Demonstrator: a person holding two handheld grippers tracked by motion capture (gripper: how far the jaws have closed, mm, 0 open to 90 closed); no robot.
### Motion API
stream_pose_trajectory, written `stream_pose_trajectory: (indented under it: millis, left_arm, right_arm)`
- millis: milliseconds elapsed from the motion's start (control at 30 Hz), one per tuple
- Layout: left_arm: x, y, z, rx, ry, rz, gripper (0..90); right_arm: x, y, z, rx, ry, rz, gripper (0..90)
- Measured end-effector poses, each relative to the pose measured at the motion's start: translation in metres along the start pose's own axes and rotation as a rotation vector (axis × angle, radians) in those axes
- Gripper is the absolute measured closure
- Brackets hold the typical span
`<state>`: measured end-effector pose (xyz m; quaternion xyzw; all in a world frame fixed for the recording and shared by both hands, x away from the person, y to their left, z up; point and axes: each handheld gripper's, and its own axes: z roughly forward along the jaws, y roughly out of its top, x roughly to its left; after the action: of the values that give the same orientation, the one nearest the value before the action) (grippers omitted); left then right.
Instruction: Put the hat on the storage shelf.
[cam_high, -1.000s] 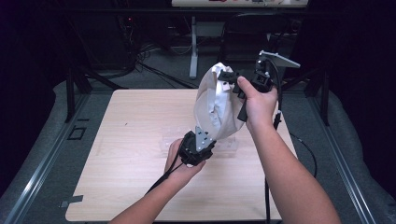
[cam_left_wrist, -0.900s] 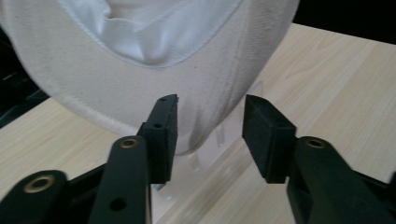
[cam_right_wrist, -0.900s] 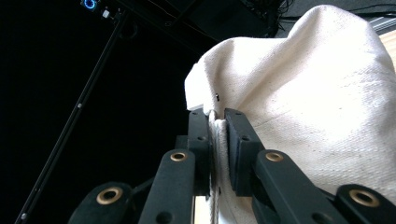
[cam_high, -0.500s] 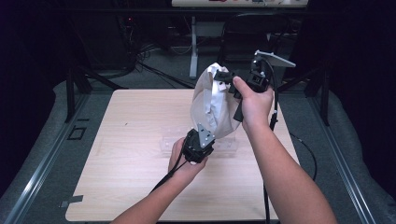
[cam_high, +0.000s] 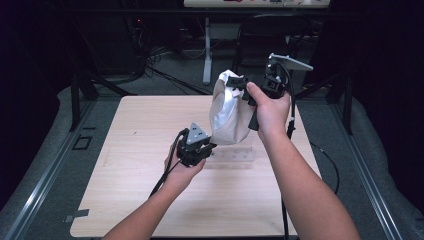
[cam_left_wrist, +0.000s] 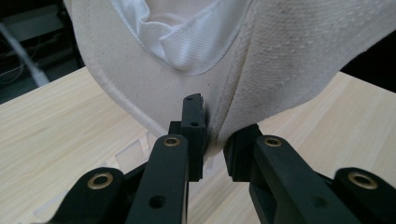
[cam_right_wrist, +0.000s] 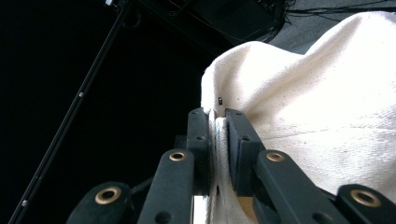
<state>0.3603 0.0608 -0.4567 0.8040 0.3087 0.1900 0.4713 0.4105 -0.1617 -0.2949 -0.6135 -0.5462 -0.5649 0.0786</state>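
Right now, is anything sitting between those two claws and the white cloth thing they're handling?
Nothing visible. The left gripper has just closed on the cloth bag's lower edge, and the right gripper pinches its upper edge, holding it above the table.

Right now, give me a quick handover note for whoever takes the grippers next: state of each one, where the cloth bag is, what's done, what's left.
Right gripper: shut on the top edge of the cloth bag, holding it up above the table.
Left gripper: jaws have just been closing on the bag's bottom fold; now pinching it.
A clear plastic tray lies on the table under the bag.
Done: bag lifted, gripped at both ends.
Left: probably stretching or folding it; unclear.
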Motion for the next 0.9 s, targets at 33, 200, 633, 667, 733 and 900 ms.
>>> stream_pose_trajectory:
  millis: [33,200,633,667,733,900]
  left_arm:
    - [0.001,-0.001,0.000,-0.001,-0.002,0.001,80.6]
    - [0.002,-0.008,0.003,0.003,-0.013,-0.009,80.7]
    - [0.001,-0.033,0.019,-0.008,-0.022,-0.016,81.0]
    - [0.002,-0.034,0.020,-0.005,-0.025,-0.018,81.0]
    - [0.006,-0.037,0.022,-0.009,-0.039,-0.028,81.0]
    - [0.009,-0.043,0.021,-0.025,-0.040,-0.035,81.0]
  right_arm:
    - [0.000,0.000,0.001,0.001,-0.004,-0.002,81.2]
    - [-0.001,-0.003,0.006,0.007,-0.021,-0.015,81.3]
    - [-0.016,-0.011,0.017,0.049,-0.041,-0.002,81.2]
    - [-0.018,-0.012,0.019,0.049,-0.042,0.001,81.2]
    - [-0.020,-0.013,0.021,0.056,-0.043,0.002,81.2]
    - [-0.019,-0.016,0.026,0.067,-0.037,-0.001,81.2]
